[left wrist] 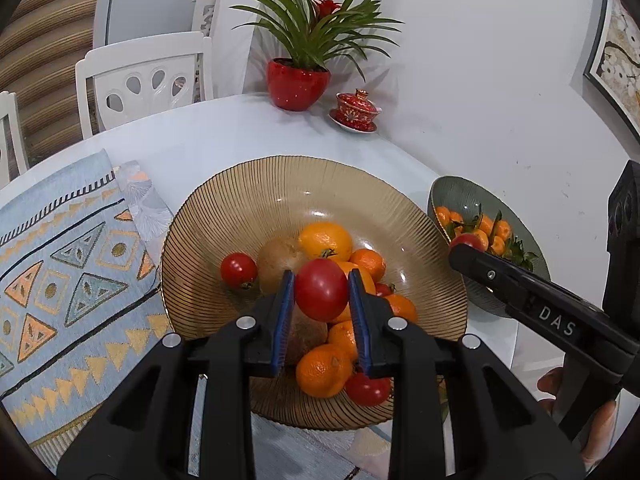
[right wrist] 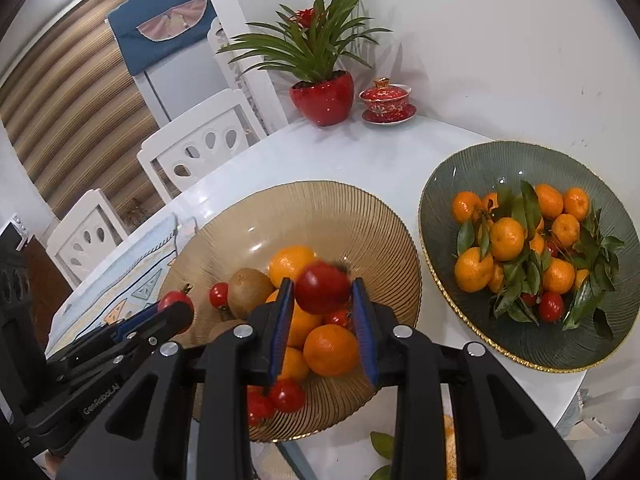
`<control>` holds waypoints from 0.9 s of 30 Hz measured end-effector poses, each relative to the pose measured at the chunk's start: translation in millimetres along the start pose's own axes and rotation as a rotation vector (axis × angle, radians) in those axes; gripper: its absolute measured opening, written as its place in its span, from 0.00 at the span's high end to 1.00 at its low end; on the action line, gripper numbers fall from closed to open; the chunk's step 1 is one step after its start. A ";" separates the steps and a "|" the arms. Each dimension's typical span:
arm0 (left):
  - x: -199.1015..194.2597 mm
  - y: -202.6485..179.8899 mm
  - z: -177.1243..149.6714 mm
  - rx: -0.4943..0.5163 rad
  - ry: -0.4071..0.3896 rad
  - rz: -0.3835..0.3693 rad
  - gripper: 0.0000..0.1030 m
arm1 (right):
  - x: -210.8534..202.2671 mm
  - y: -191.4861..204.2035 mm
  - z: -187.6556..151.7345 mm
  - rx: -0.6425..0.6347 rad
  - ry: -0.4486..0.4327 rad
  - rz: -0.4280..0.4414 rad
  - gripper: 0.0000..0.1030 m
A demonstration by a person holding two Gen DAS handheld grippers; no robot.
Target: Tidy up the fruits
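The right claw [left wrist: 460, 249], marked "DAS", grips a tomato [left wrist: 467, 241].

A white table [right wrist: 360, 160] carries an amber ribbed bowl [right wrist: 360, 216], green plate [right wrist: 452, 184], patterned cloth [left wrist: 60, 260], red plant pot [right wrist: 324, 100] and lidded teacup on its saucer [right wrist: 386, 102].

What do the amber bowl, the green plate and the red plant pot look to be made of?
Amber bowl: likely tinted glass, since it looks translucent, ribbed and carries bright glints. Green plate: glass or glazed ceramic, hard to tell; ribbed, with a gold rim. Red plant pot: glossy glazed ceramic, judging by its sharp highlights.
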State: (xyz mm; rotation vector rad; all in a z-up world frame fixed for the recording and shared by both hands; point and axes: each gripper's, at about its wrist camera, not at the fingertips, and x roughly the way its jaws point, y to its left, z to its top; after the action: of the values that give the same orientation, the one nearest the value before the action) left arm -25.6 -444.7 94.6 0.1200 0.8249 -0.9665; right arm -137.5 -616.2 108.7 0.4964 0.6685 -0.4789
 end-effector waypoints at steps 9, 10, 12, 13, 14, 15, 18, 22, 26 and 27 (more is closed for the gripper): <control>0.6 26.0 -5.3 -0.105 0.025 -0.045 0.48 | -3.3 -4.8 -7.8 0.024 0.013 -0.014 0.56; -2.7 29.9 -7.7 -0.115 0.025 -0.048 0.48 | -4.4 -5.0 -8.9 0.027 0.015 -0.012 0.56; -8.4 33.9 -11.6 -0.124 0.026 -0.049 0.48 | -7.9 -3.7 -13.3 0.035 0.022 -0.001 0.54; -14.4 35.5 -15.3 -0.124 0.023 -0.047 0.48 | -9.3 -2.3 -14.7 0.037 0.023 0.005 0.53; -19.1 36.5 -18.4 -0.122 0.021 -0.047 0.48 | -11.6 0.7 -17.9 0.039 0.024 0.012 0.51; -23.0 36.9 -21.0 -0.120 0.020 -0.047 0.48 | -13.0 3.9 -20.1 0.037 0.022 0.013 0.49; -44.8 40.0 -36.5 -0.095 0.009 -0.018 0.47 | -15.7 18.9 -27.8 0.029 0.025 0.029 0.43; -85.1 52.4 -55.3 -0.078 -0.030 0.051 0.46 | -24.8 57.4 -42.5 -0.041 0.029 0.070 0.43; -132.8 65.1 -72.0 -0.096 -0.087 0.120 0.41 | -39.5 98.9 -58.0 -0.119 0.016 0.122 0.34; -145.3 68.8 -78.1 -0.103 -0.104 0.136 0.31 | -43.2 112.7 -65.6 -0.149 0.012 0.133 0.33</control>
State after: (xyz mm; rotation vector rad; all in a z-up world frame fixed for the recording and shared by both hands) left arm -60.2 -271.2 119.7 0.0361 0.7587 -0.7940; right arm -134.0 -479.8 124.6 0.4003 0.6724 -0.2993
